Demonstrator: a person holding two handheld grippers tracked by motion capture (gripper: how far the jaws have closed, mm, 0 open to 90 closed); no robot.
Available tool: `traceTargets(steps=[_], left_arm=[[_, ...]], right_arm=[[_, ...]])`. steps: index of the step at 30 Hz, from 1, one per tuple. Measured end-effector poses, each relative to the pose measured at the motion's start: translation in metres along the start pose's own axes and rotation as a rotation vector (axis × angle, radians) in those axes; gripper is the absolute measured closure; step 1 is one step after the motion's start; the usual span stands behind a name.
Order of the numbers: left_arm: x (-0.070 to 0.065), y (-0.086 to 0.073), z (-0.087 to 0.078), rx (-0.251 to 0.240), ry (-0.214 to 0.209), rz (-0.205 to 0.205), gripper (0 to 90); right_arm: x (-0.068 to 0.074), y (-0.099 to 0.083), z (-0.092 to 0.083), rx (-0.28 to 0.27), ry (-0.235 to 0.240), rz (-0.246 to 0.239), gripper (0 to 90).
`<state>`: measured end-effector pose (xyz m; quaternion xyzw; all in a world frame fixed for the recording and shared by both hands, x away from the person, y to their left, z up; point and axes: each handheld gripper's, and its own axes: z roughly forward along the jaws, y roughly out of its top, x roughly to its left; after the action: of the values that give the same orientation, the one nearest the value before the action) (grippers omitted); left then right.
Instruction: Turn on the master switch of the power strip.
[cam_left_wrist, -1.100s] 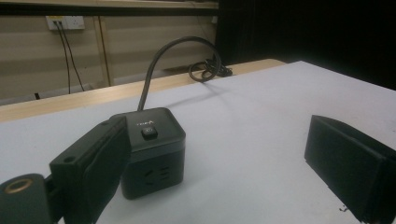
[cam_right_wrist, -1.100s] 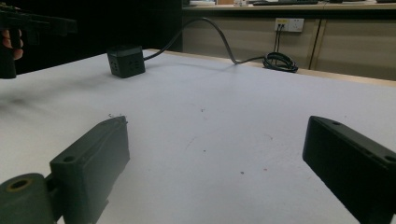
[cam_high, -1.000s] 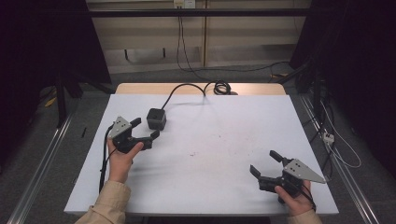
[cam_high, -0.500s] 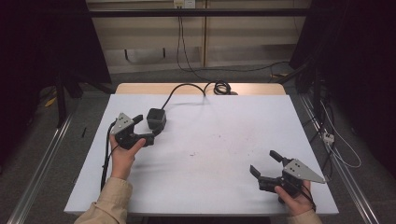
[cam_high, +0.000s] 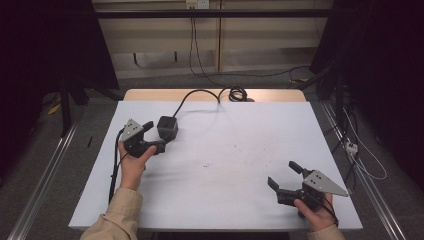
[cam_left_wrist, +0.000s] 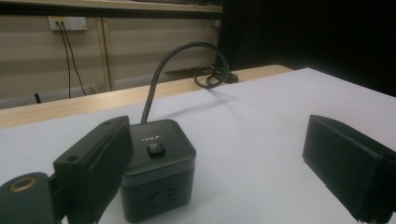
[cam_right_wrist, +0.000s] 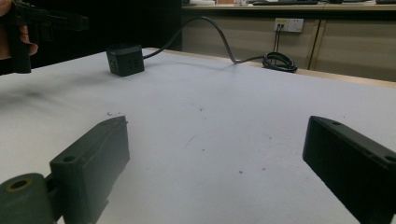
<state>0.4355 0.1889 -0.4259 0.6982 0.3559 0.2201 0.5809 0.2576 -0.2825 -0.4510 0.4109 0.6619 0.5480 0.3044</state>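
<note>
Your left tongs gape beside the black cube socket, button on top; your right tongs gape, holding nothing

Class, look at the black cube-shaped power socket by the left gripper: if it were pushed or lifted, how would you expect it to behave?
The power cube looks squat and flat-based, so it would probably slide rather than tip. Its thick cable holds an arch, suggesting stiffness that may tug the cube back or twist it. The smooth, rounded sides might slip between the open left gripper jaws.
</note>
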Motion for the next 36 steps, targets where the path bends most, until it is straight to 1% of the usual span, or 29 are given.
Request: traceTargets(steps=[10,14,16,19,20,24,36], left_arm=[[0.005,-0.001,0.002,-0.003,0.016,-0.008,8.5],[0.007,-0.002,0.002,0.001,0.02,-0.003,8.8],[0.009,-0.002,0.002,-0.002,0.025,-0.009,8.7],[0.009,-0.002,0.003,-0.002,0.022,-0.007,8.8],[0.01,-0.002,0.004,0.01,0.026,-0.003,8.8],[0.01,0.0,0.006,0.009,0.022,0.0,8.8],[0.013,-0.001,0.012,0.014,0.025,-0.009,9.2]], right_arm=[[0.0,0.0,0.0,0.001,0.001,0.001,6.5],[0.0,0.0,0.0,0.001,0.001,0.001,6.5],[0.0,0.0,0.0,0.001,0.002,0.002,6.5],[0.0,0.0,0.0,0.001,0.002,0.002,6.5],[0.0,0.0,0.001,0.001,0.002,0.002,6.5],[0.001,0.0,0.001,0.0,0.002,0.006,6.5],[0.0,-0.001,0.0,0.003,0.002,0.001,6.4]])
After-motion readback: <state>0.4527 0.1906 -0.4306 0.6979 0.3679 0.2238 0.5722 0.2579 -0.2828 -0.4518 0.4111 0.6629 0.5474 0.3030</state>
